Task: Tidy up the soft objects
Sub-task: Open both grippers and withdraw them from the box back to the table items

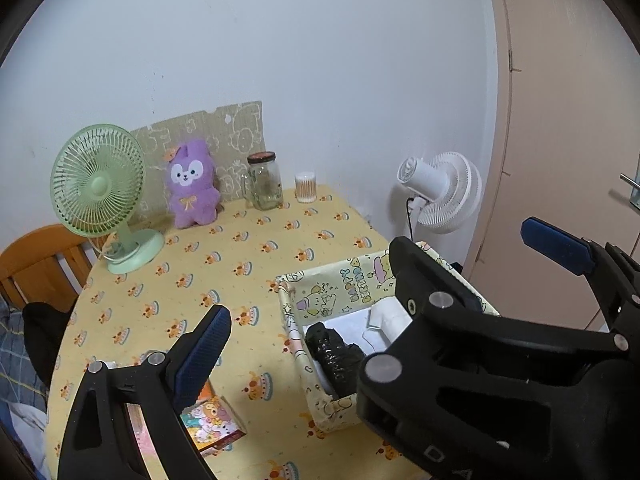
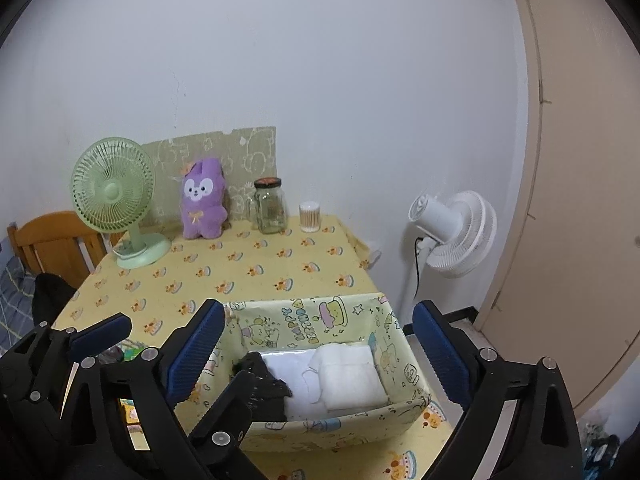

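A yellow patterned fabric box (image 2: 320,316) stands on the table near its right front corner; it also shows in the left wrist view (image 1: 332,280). Inside lie a folded white cloth (image 2: 352,376), a flat white piece (image 2: 288,364) and a crumpled black item (image 2: 264,384). A purple plush toy (image 2: 202,204) sits upright at the back of the table (image 1: 191,188). My right gripper (image 2: 320,356) is open and empty, its fingers straddling the box. My left gripper (image 1: 380,292) is open and empty, above the table left of the box. The other gripper's body (image 1: 460,344) hides part of the box.
A green desk fan (image 2: 114,200) stands back left. A glass jar (image 2: 270,206) and a cotton-swab tub (image 2: 310,216) stand by the wall. A colourful small box (image 1: 212,424) lies at the table's front. A white floor fan (image 2: 456,232) stands right; a wooden chair (image 2: 52,244) left.
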Action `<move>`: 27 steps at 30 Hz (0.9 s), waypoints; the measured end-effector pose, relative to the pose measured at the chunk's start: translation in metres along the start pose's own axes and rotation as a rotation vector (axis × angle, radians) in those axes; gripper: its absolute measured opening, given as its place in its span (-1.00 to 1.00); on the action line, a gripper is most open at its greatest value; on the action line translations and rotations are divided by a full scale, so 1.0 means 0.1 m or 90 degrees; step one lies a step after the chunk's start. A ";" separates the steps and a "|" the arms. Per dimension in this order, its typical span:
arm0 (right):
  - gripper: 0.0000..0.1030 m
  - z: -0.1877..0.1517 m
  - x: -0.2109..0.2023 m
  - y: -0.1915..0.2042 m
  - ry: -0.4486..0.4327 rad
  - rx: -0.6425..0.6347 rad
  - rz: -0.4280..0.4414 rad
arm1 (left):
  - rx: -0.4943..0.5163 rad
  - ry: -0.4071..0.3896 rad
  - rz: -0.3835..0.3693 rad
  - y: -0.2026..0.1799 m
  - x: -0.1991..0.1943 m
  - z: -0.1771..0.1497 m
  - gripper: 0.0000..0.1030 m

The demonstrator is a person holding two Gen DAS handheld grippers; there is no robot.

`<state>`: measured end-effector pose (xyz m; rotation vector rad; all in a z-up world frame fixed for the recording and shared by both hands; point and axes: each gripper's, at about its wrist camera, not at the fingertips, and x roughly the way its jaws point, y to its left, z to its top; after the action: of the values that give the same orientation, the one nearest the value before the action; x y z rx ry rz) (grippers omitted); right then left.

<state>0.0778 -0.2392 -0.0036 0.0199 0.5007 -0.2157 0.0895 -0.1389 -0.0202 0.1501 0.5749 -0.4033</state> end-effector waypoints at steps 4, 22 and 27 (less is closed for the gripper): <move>1.00 0.01 -0.10 0.04 -0.012 0.005 0.004 | 0.005 -0.005 -0.009 0.03 -0.12 -0.02 0.86; 1.00 -0.03 -0.39 0.51 -0.012 -0.030 0.058 | -0.001 -0.041 0.028 0.36 -0.54 -0.17 0.87; 1.00 -0.06 -0.49 0.67 -0.028 -0.033 0.076 | -0.003 -0.046 0.039 0.49 -0.65 -0.23 0.87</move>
<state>0.0471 -0.1637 0.0123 -0.0058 0.4595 -0.0867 0.0484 -0.0673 -0.0024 0.1475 0.4982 -0.3469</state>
